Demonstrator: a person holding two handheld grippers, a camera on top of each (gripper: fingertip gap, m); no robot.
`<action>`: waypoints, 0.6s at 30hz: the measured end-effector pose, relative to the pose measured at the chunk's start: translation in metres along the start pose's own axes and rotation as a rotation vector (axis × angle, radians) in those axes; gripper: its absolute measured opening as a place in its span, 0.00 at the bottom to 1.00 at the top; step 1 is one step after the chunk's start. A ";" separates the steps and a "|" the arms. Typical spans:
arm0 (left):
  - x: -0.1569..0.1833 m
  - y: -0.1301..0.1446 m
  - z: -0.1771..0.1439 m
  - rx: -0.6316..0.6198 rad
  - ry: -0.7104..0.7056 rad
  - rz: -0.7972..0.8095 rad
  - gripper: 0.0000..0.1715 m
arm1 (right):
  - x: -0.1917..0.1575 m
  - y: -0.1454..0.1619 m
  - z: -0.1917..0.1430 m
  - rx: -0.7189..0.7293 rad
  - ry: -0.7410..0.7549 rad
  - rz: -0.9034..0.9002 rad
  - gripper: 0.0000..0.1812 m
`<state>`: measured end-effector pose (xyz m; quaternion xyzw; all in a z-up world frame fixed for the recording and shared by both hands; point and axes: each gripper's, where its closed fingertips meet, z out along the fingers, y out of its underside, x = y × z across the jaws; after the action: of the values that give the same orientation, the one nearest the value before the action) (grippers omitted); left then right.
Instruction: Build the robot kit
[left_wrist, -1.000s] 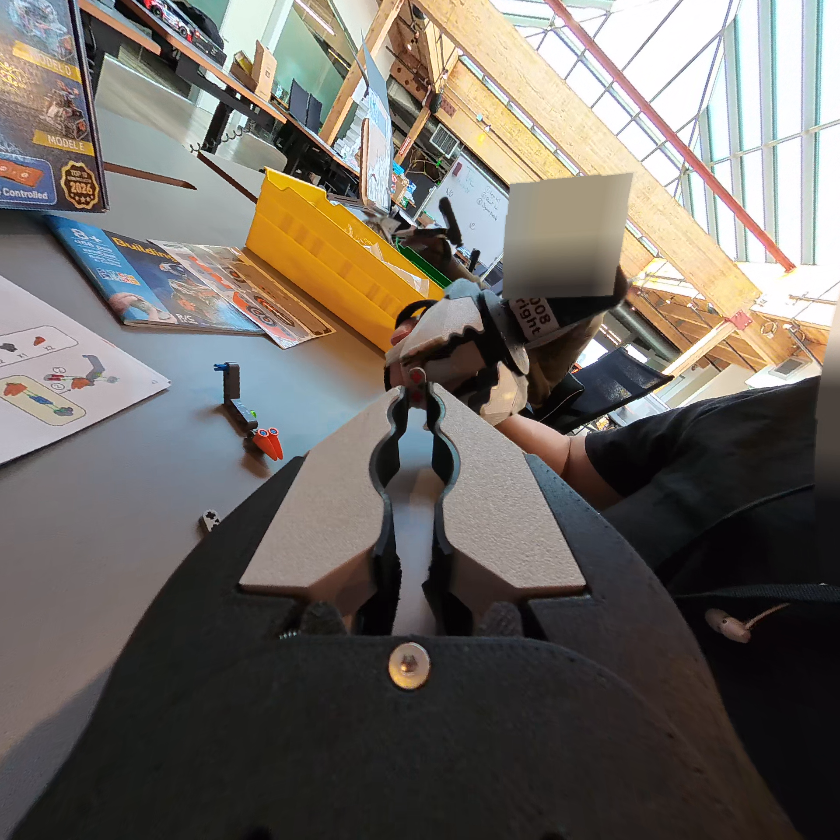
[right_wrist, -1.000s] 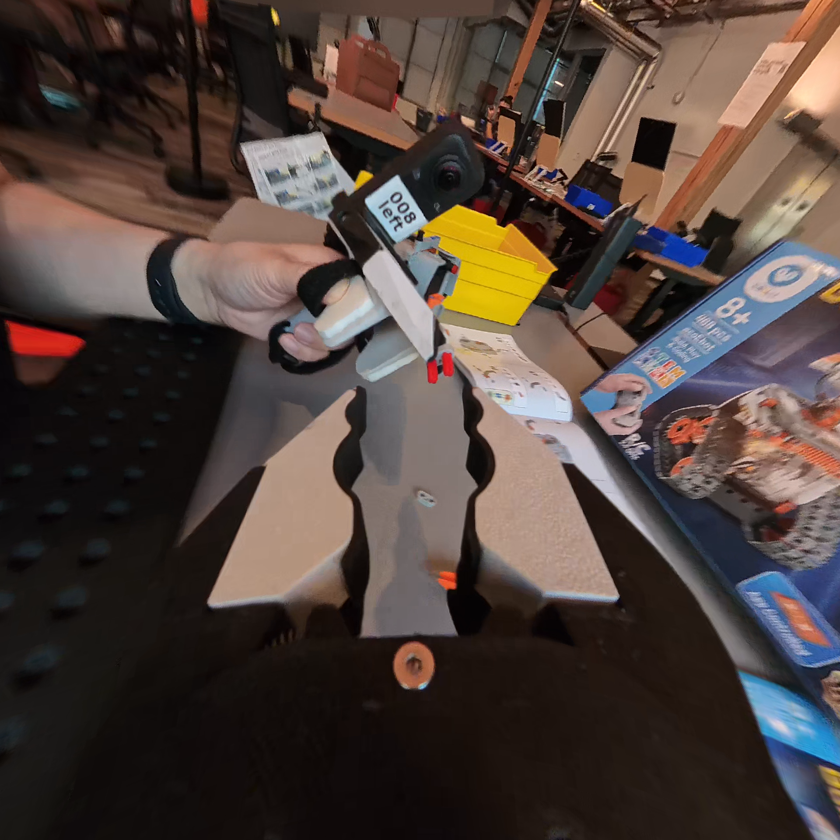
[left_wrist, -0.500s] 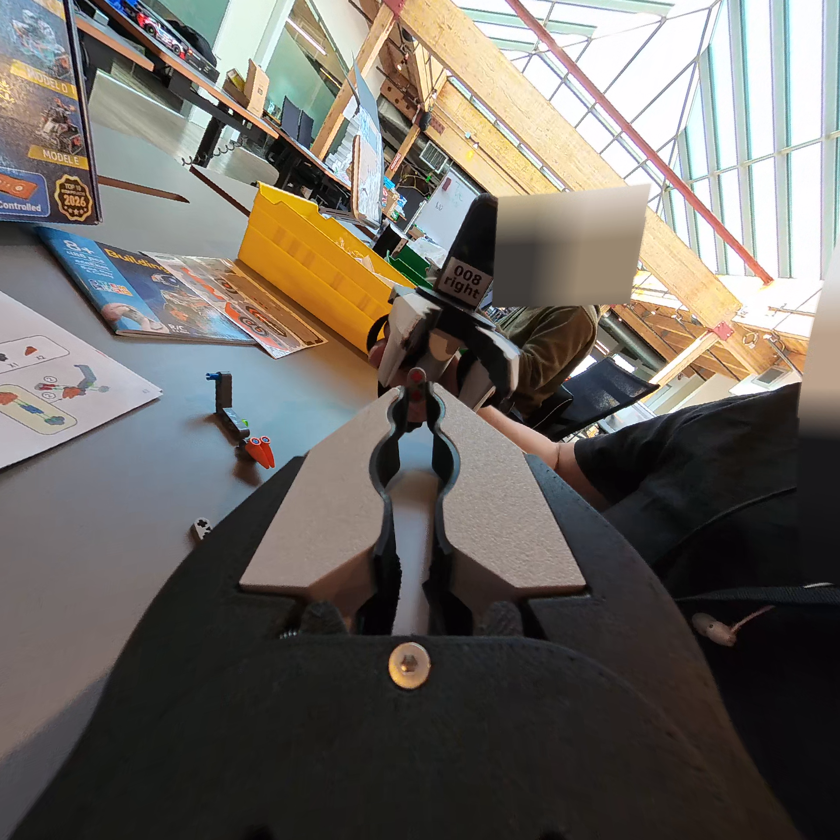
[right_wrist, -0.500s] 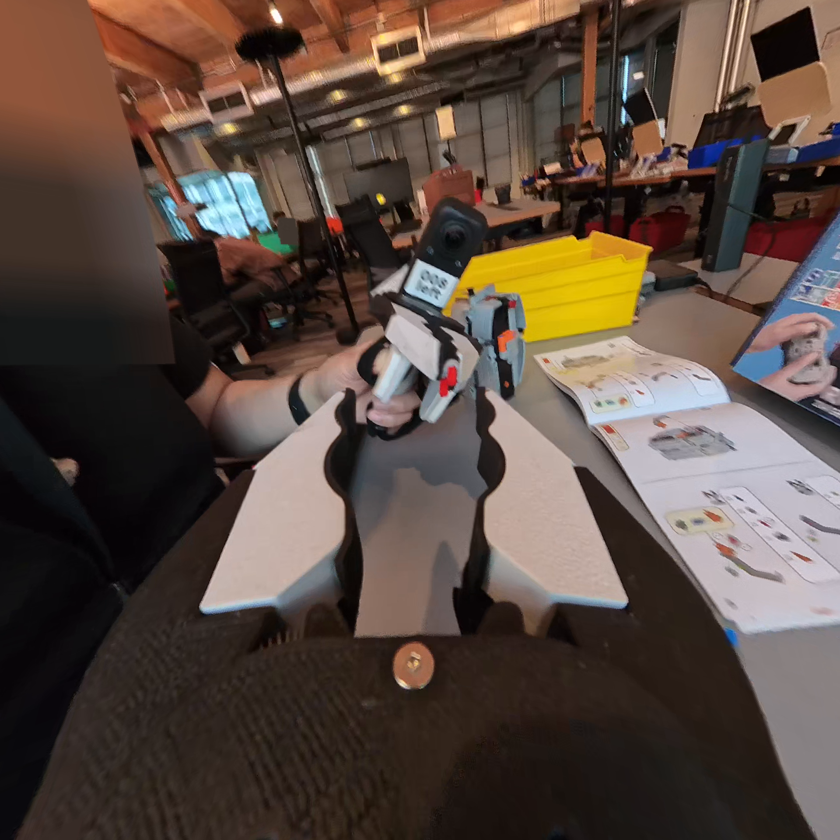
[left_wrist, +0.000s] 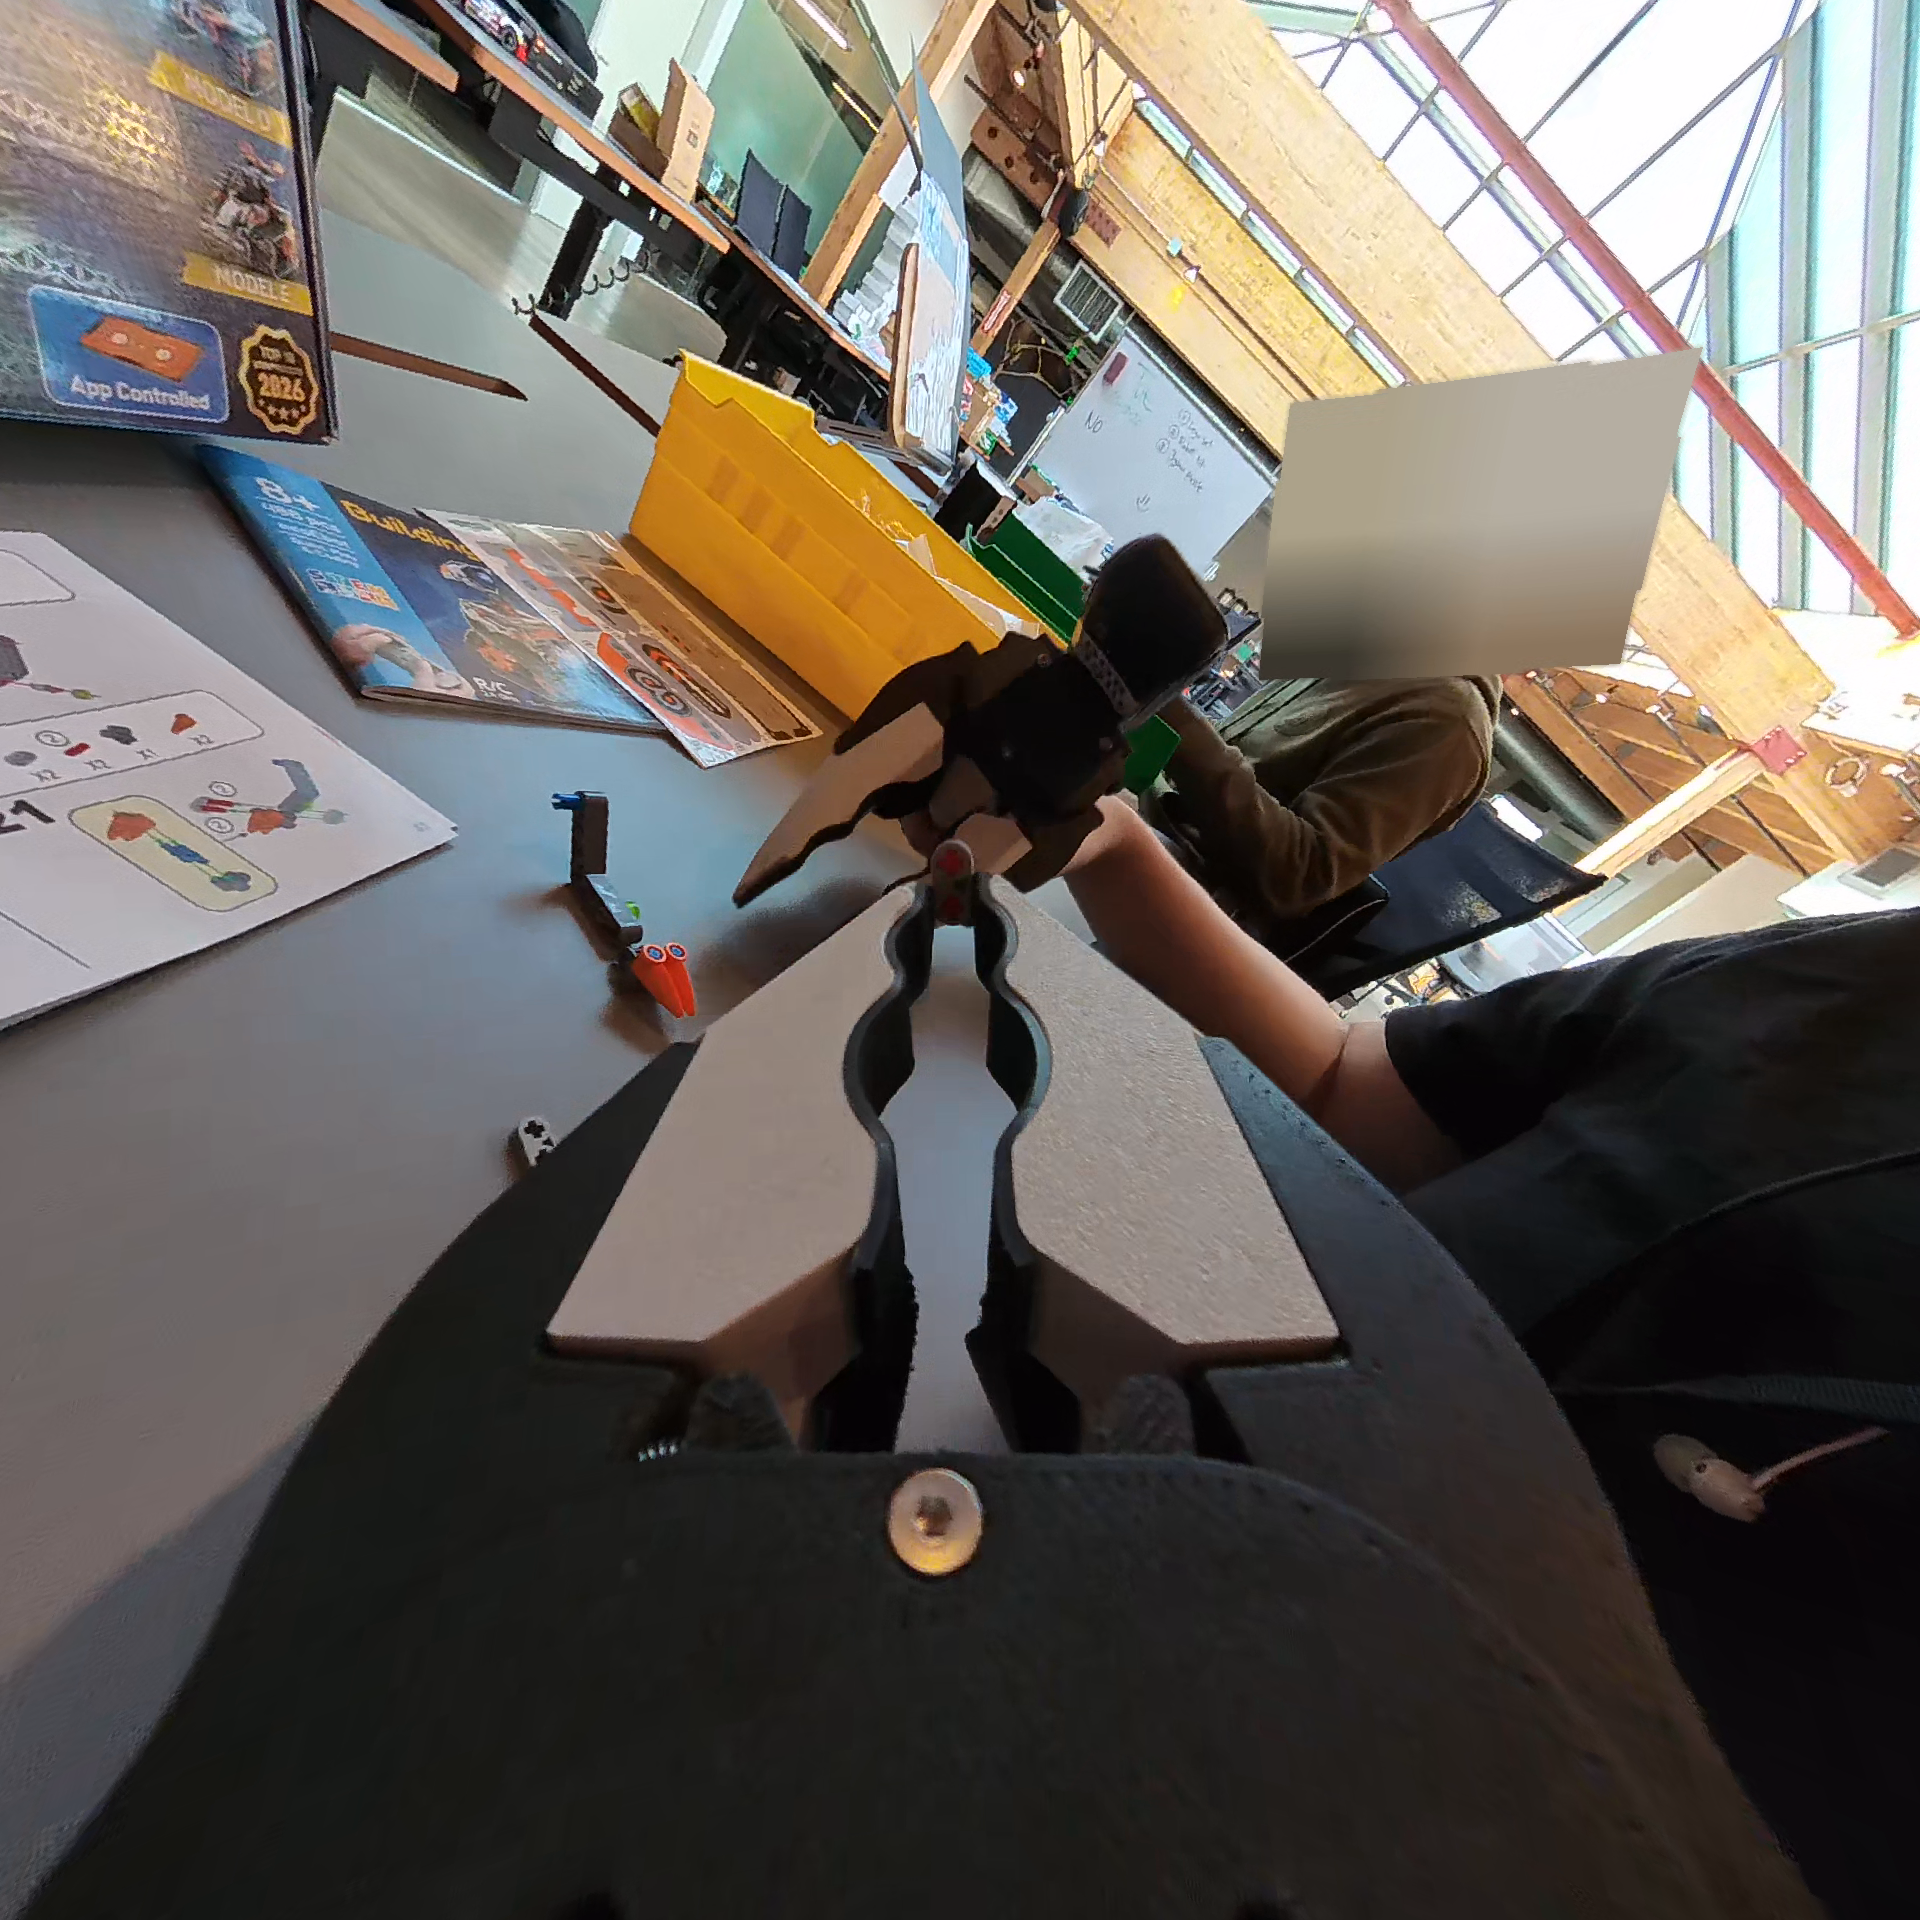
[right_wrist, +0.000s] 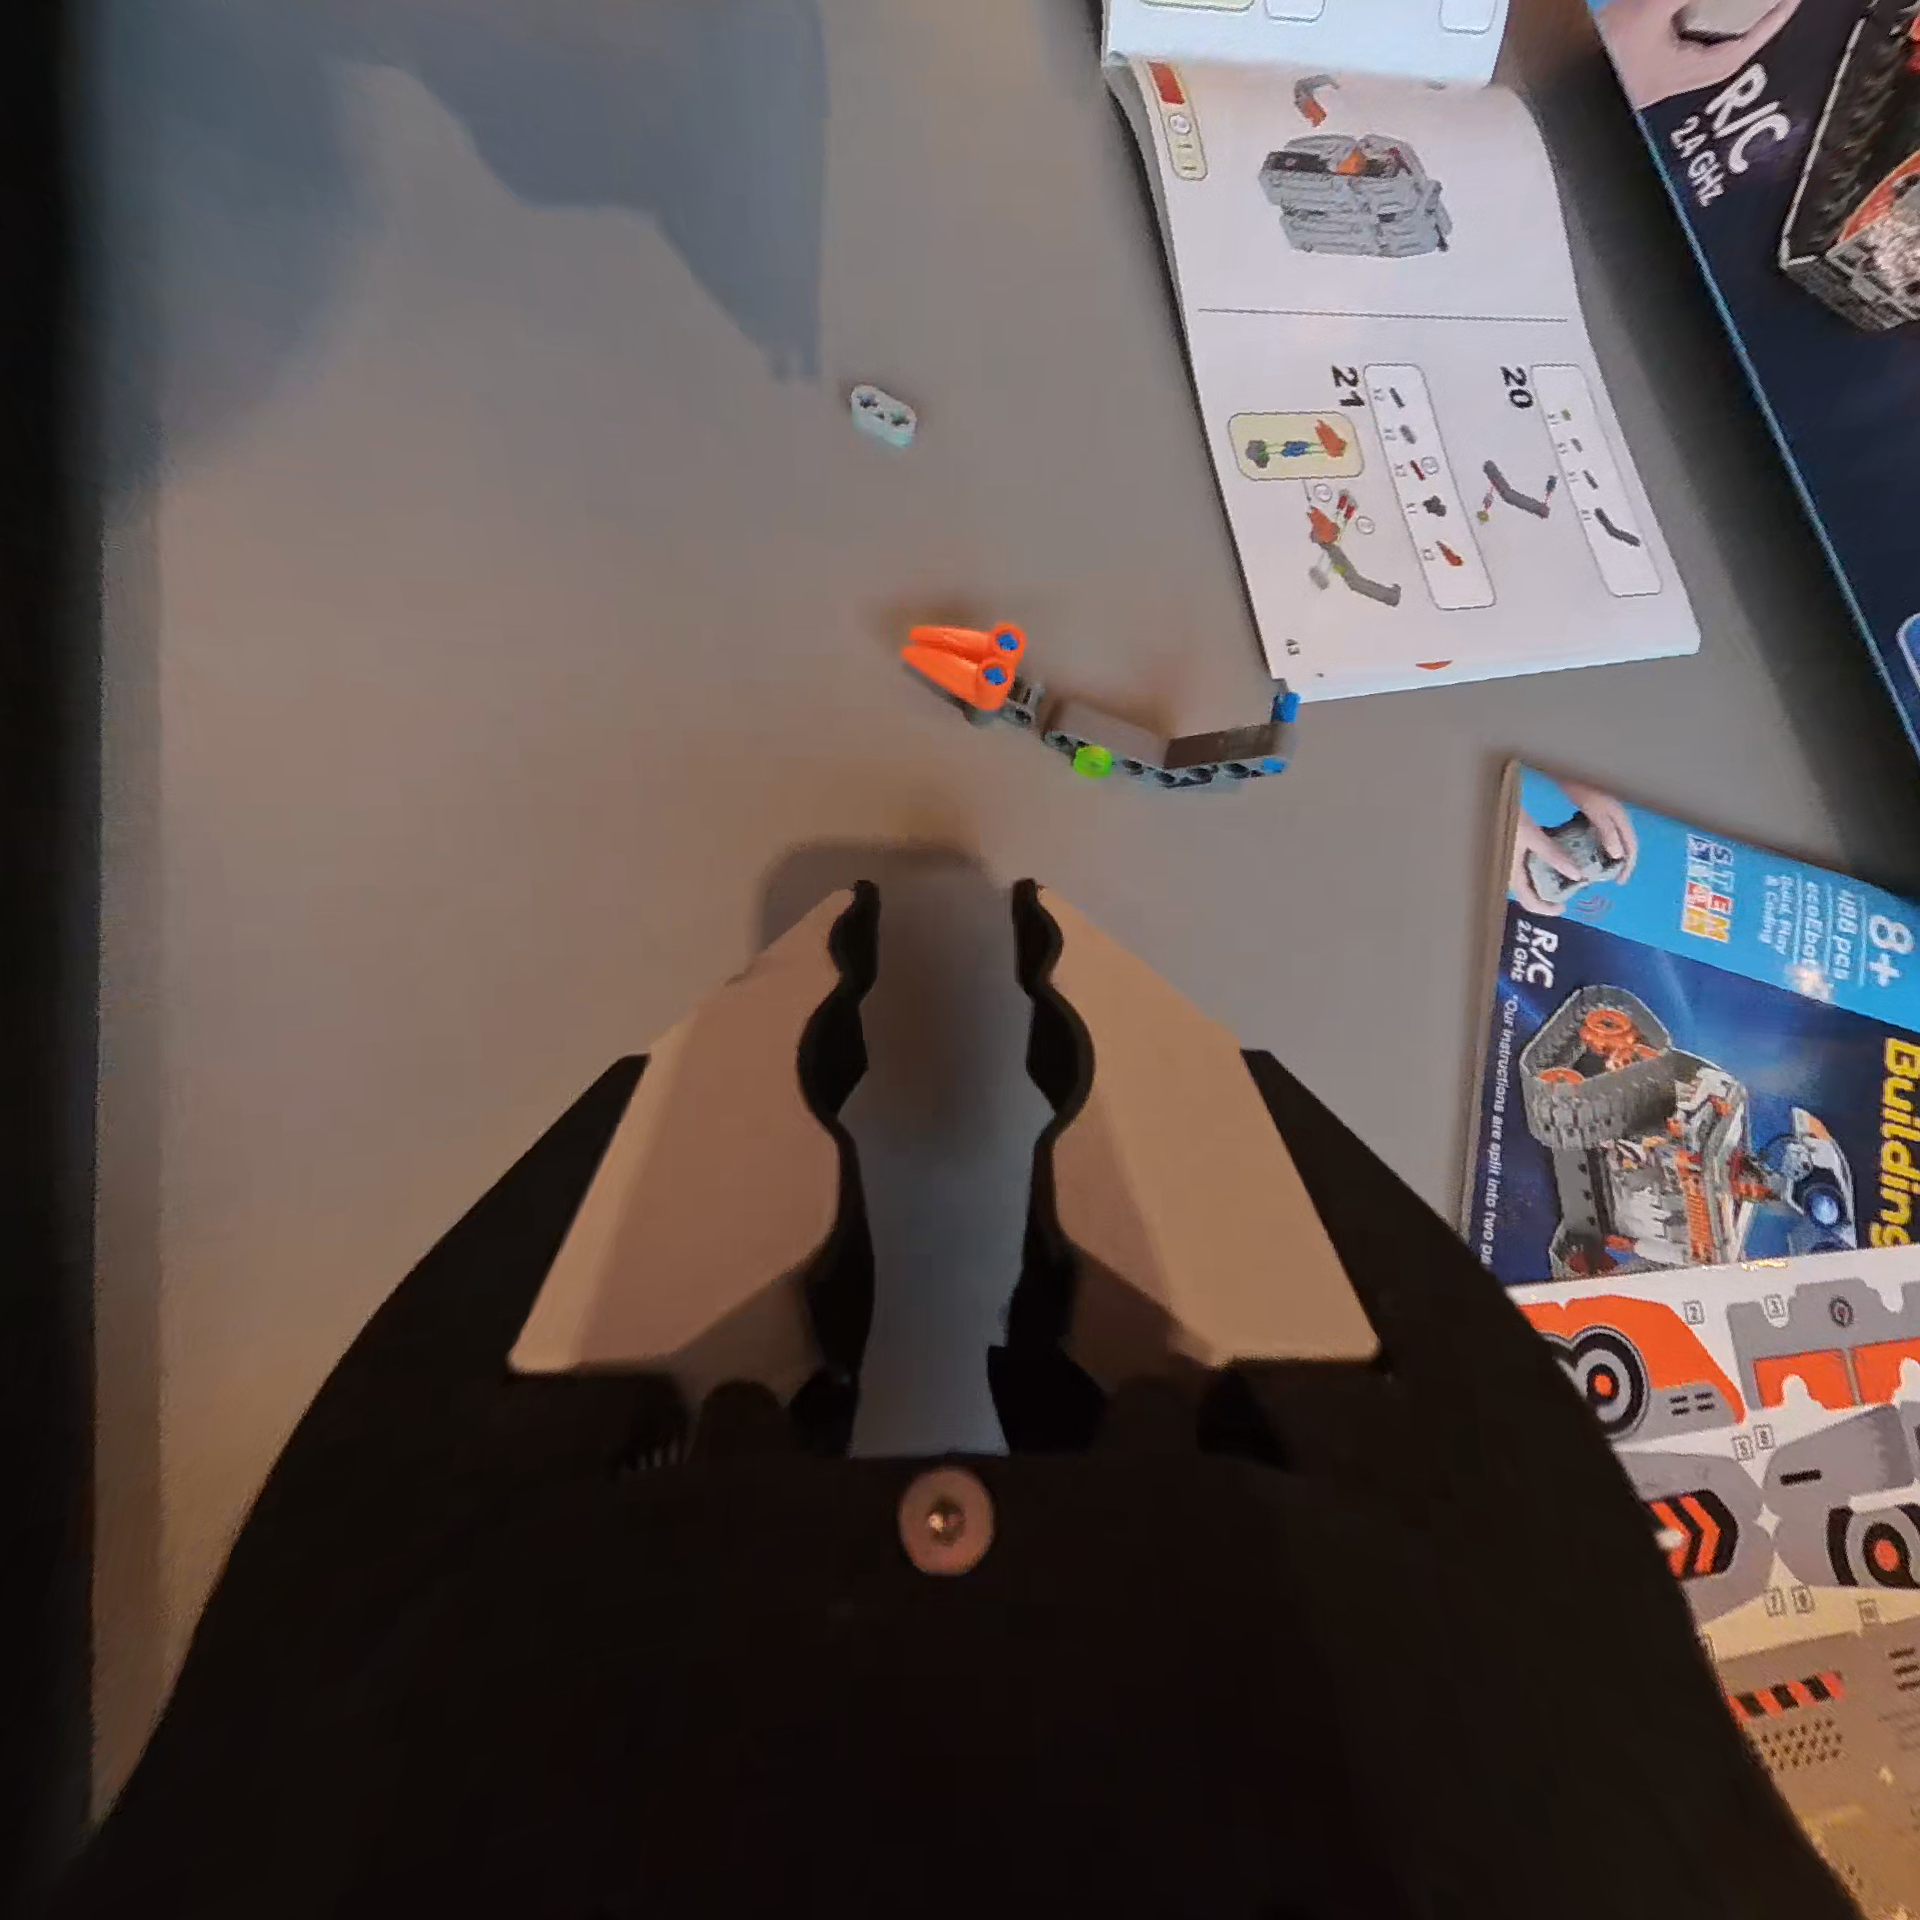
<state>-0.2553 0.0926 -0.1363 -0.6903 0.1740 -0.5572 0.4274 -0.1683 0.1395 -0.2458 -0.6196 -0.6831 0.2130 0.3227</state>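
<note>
beige wavy-edged fingers (right_wrist: 1143, 1122), black body, seemingly a black sleeve (left_wrist: 1662, 1039).

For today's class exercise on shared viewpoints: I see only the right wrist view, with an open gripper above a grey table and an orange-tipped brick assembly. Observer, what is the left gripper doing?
Observer: The left gripper is shut on a small red piece, pinched at its tips.
Operator: Where is my gripper relative to it?
Observer: Your right gripper is just beyond those tips, angled down toward the grey table.
Operator: Is there anything farther back that I cannot see?
Observer: A yellow bin stands on the table, just past the blue booklet.
</note>
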 end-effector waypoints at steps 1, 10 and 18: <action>-0.001 0.000 0.000 -0.002 -0.003 -0.001 0.03 | 0.000 -0.001 -0.001 -0.003 0.000 -0.010 0.00; -0.002 0.004 0.002 -0.019 0.002 -0.028 0.03 | 0.022 -0.018 -0.013 0.112 0.093 0.086 0.00; -0.001 0.006 0.004 -0.026 0.008 -0.033 0.03 | 0.059 -0.030 -0.005 0.260 0.217 0.350 0.24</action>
<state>-0.2510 0.0913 -0.1415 -0.6965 0.1715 -0.5646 0.4083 -0.1877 0.1927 -0.2109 -0.7011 -0.4933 0.2840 0.4295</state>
